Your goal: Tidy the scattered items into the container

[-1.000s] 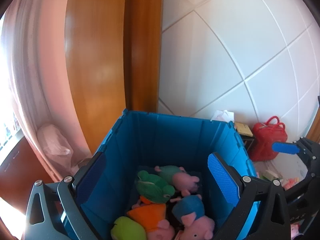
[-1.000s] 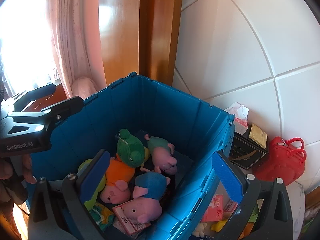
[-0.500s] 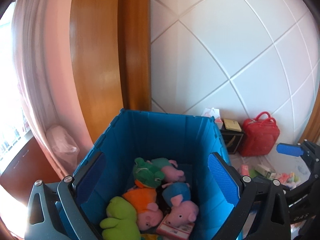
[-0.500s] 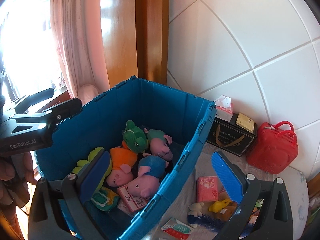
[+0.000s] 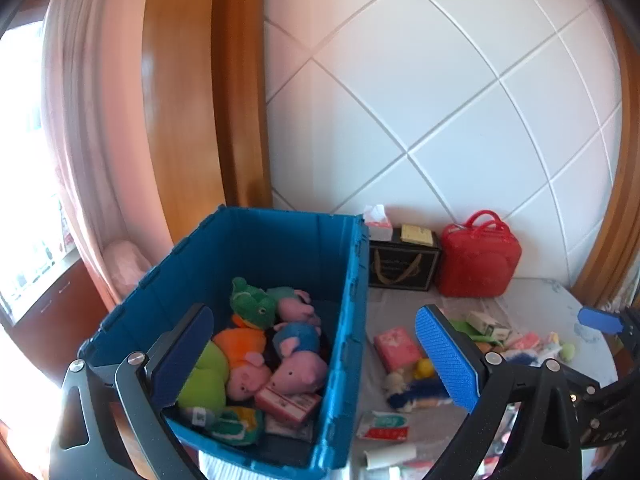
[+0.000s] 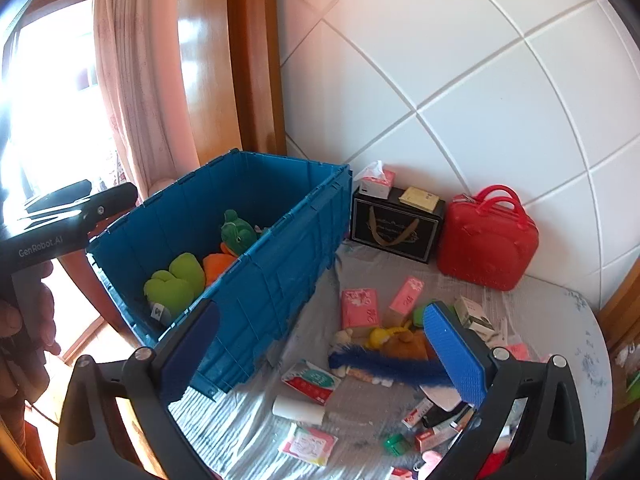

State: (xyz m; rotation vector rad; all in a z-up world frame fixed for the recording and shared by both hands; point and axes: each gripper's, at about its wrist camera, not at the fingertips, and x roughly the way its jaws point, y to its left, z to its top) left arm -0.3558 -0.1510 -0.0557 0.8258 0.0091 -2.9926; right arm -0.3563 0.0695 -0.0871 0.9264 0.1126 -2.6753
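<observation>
Pulling back from the blue crate now, both cams are swinging off the plush pile inside it and the mess on the grey surface is coming into view. Left gripper and right gripper are both hanging wide open, empty. I'm guessing a fresh pickup is coming, maybe the pink packet just beside the crate.

1. A red case with two handles stands against the white tiled wall at the far right.
2. Left of it sits a black box, a tissue box on top.
3. A pink curtain hangs far left beside a wooden frame.
</observation>
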